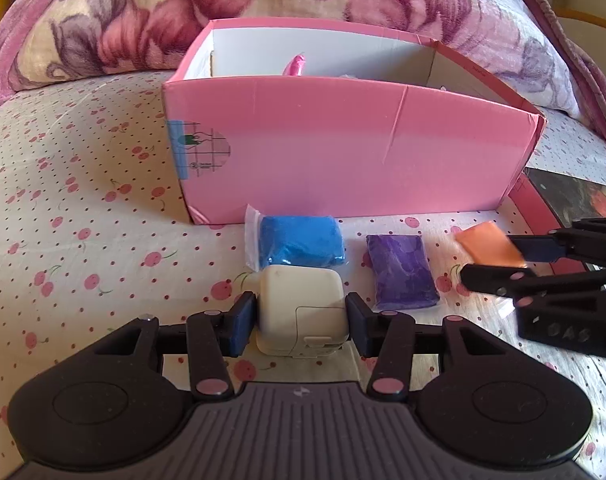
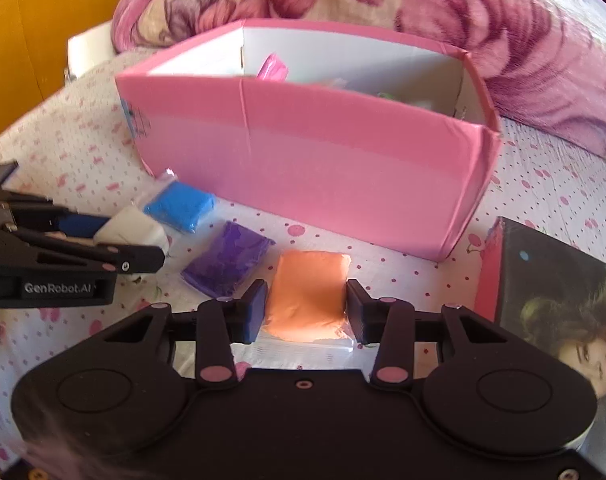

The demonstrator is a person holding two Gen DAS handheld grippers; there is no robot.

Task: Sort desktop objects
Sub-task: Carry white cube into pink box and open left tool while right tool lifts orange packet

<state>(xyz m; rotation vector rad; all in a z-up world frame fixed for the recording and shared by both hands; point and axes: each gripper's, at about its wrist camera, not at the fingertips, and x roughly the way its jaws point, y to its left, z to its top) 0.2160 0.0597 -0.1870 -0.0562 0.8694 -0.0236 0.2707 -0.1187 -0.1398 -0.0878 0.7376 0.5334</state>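
The left gripper has its fingers clenched on the white charger, the right gripper on the orange pack. Both things are low over the bed, before the pink box. Next, I judge, each must rise above the box wall.

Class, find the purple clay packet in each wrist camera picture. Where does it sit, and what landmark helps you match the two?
Left wrist view: purple clay packet lies right of centre, between blue and orange packets.
Right wrist view: purple clay packet lies left of centre, beside the orange packet.
Shared landmark: the pink box behind it.
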